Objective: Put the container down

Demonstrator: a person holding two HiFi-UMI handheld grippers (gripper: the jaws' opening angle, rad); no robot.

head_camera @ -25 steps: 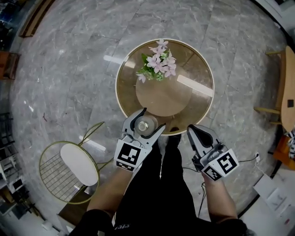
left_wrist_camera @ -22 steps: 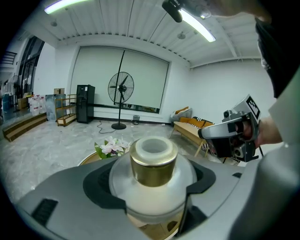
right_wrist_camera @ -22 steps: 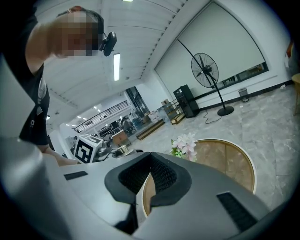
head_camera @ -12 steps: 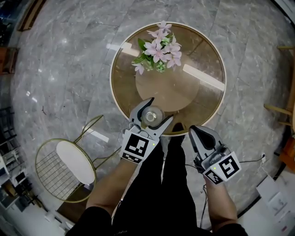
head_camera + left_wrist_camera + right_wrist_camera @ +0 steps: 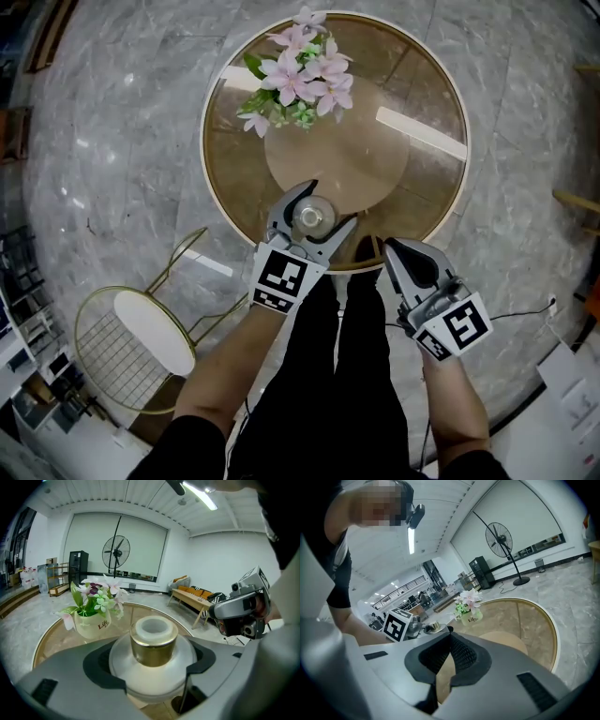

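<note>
Snugly clamped, round frosted container (image 5: 152, 665)

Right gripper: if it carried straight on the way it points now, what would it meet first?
Probably the flower pot, which sits just above the shut claw of the right gripper in its own view, across the round table. Depth is unclear; a downward tilt would meet the table sooner.

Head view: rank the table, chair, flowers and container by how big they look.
1. table
2-3. chair and flowers: about alike; the chair sits lower, farther from the camera, so I won't rank them.
4. container
</note>
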